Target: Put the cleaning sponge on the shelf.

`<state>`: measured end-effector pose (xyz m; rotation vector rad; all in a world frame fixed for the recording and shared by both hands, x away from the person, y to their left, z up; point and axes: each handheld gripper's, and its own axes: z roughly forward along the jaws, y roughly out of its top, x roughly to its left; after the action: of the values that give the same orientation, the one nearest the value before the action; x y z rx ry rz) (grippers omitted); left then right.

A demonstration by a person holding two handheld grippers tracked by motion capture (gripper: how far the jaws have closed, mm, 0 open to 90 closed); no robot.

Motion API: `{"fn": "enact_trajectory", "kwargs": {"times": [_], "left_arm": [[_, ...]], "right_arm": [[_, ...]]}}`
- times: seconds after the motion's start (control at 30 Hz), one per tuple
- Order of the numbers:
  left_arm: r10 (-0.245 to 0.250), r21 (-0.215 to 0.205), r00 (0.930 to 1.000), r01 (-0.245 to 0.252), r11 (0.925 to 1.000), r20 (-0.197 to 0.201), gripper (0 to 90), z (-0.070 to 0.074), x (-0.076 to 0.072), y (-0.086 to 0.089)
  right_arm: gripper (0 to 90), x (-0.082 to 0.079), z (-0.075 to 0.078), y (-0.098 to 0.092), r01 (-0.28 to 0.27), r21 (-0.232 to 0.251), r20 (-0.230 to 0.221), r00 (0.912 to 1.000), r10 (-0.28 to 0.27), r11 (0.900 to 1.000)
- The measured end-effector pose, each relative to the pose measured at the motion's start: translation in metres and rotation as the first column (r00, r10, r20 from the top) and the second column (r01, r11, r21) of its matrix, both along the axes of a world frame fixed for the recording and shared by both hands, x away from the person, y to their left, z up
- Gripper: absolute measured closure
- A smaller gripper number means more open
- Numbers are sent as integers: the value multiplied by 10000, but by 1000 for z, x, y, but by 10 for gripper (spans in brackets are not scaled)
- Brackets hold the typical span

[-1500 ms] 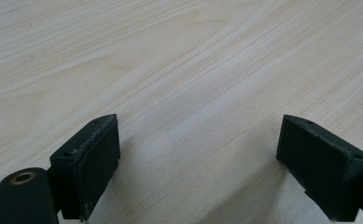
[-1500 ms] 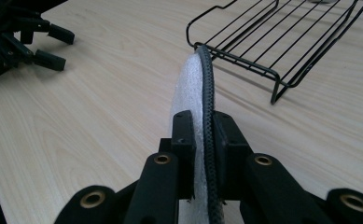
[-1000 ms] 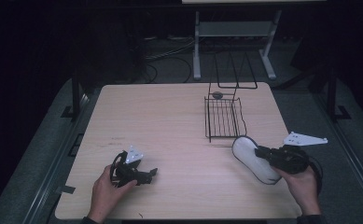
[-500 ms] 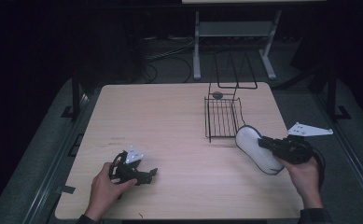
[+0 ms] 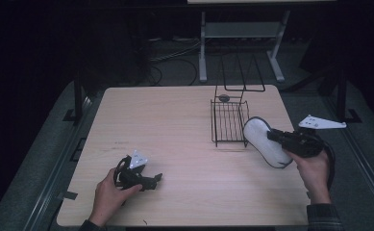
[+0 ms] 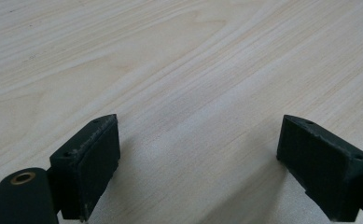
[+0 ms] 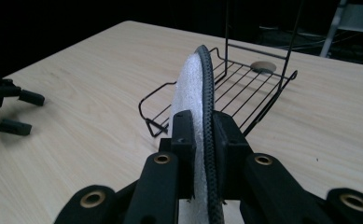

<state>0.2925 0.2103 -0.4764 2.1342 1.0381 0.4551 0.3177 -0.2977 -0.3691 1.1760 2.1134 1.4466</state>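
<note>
Since a second ago your right gripper (image 5: 277, 137) has carried the white insole (image 5: 264, 140) up and in toward the wire rack (image 5: 229, 122), so its toe end now sits just beside the rack's right edge instead of lying lower down near the table's corner; your left hand hasn't budged. In the right gripper view the right gripper (image 7: 202, 133) is clamped on the insole (image 7: 193, 86), jaws pinching it edge-on, with the white foamy face on one side and a dark ribbed border on the other. It's a thin, curved, floppy-looking thing, and you're holding it near one end, so my guess is the free end could sag or twist as you go. If you're aiming for the rack (image 7: 244, 84), that drooping tip could catch on the thin black wires or the raised rim and peel out of the grip, and the rack looks light enough to skid on the smooth pale wood table (image 5: 175, 120) if you bump it. A small round disc (image 7: 263, 66) lies at the rack's far end, so watch you don't knock that either. Your left gripper (image 5: 155, 179) rests low on the table near the front left, and the left gripper (image 6: 198, 154) has its jaws spread wide with nothing between them but bare wood grain.
</note>
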Motion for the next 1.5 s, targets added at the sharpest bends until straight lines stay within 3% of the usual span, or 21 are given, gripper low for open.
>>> {"fn": "enact_trajectory", "kwargs": {"times": [0.53, 1.03, 1.5], "left_arm": [[-12, 17, 10000, 12, 10000, 16, 124, 0, 0, 0], [-31, 81, 10000, 31, 10000, -24, 125, 1, 0, 0], [-25, 75, 10000, 26, 10000, -37, 125, 1, 0, 0]], "right_arm": [[802, 30, 8, 5, -9, 322, 225, 9997, 2, 9995], [802, 67, 15, 26, -182, 390, 256, 9995, 172, 9991], [802, 99, 8, 42, -217, 602, -104, 9997, 224, 9979]]}}
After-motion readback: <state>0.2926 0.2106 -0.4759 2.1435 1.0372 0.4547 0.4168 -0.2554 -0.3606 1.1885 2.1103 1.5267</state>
